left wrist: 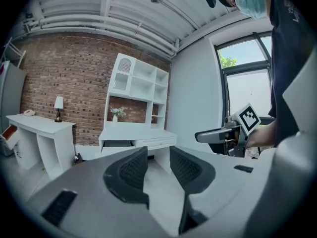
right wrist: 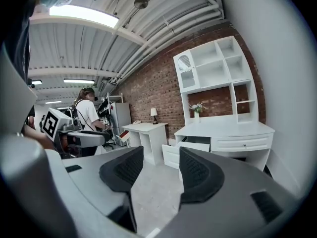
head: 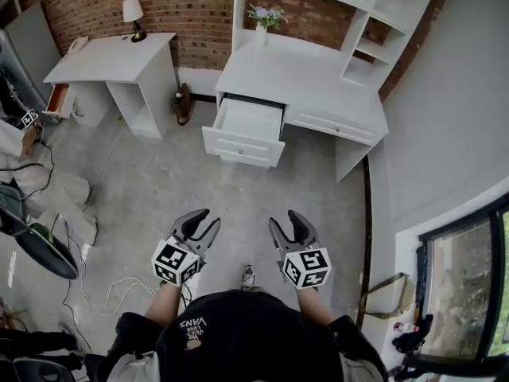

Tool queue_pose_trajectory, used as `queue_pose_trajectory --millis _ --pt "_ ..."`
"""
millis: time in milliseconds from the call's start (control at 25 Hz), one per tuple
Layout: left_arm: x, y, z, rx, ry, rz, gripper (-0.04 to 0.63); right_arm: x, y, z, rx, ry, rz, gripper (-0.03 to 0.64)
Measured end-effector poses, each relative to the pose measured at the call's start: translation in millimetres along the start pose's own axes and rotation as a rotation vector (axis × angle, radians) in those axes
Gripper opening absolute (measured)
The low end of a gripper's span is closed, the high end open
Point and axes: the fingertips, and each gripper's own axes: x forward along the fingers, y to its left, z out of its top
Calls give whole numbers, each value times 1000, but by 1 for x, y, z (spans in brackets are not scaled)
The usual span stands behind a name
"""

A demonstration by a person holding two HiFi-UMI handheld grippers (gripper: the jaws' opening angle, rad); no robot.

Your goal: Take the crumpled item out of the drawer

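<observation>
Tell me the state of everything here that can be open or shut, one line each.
Left tool: open, nothing between its jaws.
Right tool: open, nothing between its jaws.
Desk's left drawer: pulled open.
Desk's right drawer: shut.
Side table's drawer: pulled open.

Brick wall [head: 199,14]: rough, matt red. Tabletop [head: 310,82] and drawer [head: 242,134]: smooth white painted finish. Floor [head: 151,189]: matt grey concrete. Left gripper [left wrist: 158,152] pads [left wrist: 132,170]: dark, ribbed, matt.

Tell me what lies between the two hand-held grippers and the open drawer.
Only bare grey floor lies there, as the head view shows. Nothing stands between the left hand-held gripper, the right hand-held gripper and the drawer.
</observation>
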Motion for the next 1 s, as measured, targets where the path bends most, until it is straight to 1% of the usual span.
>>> queue_pose_trajectory --millis 160,320,600,800,1000 --pt "40 17 11 -7 -10 49 125 29 -37 13 -8 7 36 206" --pt "72 25 21 -21 -21 78 140 51 -68 24 -19 6 75 208" --pt "101 54 16 -54 0 127 146 94 -93 23 -16 37 107 210" --pt "131 87 18 -55 2 125 146 132 -107 26 -20 55 113 210" --pt "160 133 25 -44 14 96 146 182 -117 39 -27 64 88 210"
